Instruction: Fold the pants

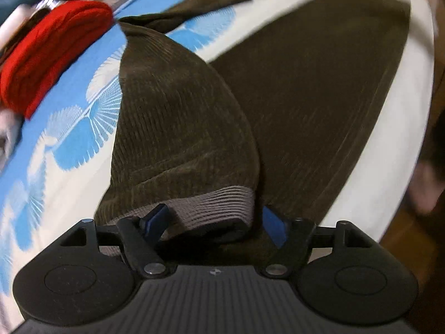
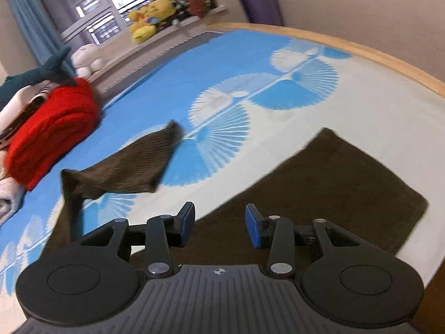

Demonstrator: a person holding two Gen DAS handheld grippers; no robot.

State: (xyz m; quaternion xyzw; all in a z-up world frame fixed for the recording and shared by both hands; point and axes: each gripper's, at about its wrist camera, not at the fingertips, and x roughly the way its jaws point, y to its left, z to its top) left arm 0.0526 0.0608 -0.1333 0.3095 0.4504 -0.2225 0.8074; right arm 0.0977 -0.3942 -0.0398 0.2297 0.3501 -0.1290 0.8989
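Brown corduroy pants (image 1: 180, 122) lie on a blue and white patterned bed sheet (image 1: 83, 64). In the left wrist view one part rises in a peak, and its grey inner waistband (image 1: 217, 203) hangs between the wide-apart blue pads of my left gripper (image 1: 214, 224); the pads do not clamp it. A flat leg (image 1: 319, 89) stretches away on the right. In the right wrist view my right gripper (image 2: 219, 225) is open with nothing between its pads, just above the flat brown panel (image 2: 319, 194). Another part of the pants (image 2: 133, 164) is lifted at the left.
A folded red garment (image 2: 52, 130) sits on a pile at the left of the bed. Plush toys (image 2: 147, 19) line the window ledge beyond. A wooden bed edge (image 2: 361, 50) curves along the right, with a purple roll (image 2: 261, 5) behind it. A blurred hand (image 1: 425, 186) shows at the right.
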